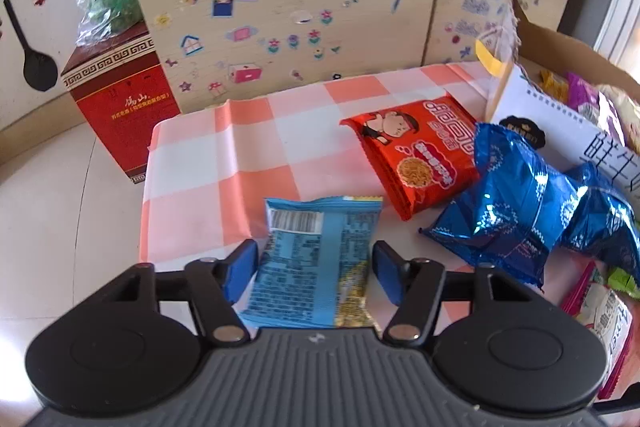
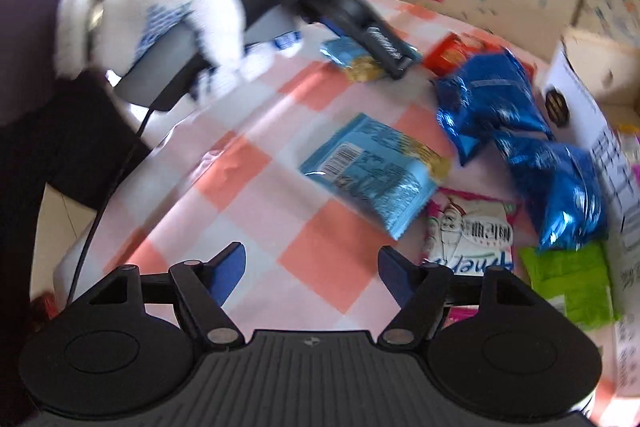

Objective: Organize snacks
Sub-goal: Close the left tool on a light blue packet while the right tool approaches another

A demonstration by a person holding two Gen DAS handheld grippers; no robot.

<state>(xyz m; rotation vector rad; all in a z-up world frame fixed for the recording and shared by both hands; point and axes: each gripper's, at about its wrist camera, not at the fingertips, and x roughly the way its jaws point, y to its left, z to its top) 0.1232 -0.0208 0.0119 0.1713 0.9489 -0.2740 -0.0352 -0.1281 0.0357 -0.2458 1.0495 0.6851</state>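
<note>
The left gripper (image 1: 314, 267) stands spread around a light-blue packet (image 1: 316, 263), its 2 fingers beside the packet's edges without pinching, probably lining up a grab. The right gripper (image 2: 312, 267) gapes over bare checked cloth (image 2: 256, 195), holding nothing. Beyond that packet lie an orange noodle packet (image 1: 412, 163), then the cardboard box (image 1: 560, 47), likely the snacks' destination.

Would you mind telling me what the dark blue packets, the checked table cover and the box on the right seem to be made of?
Dark blue packets: metallised foil or film, glossy, with bright glints and sharp crinkles.
Table cover: probably thin plastic sheet; it shows a slight sheen and stiff fold creases, though coated cloth is possible.
Box: brown cardboard, matte, with a raw edge.
</note>
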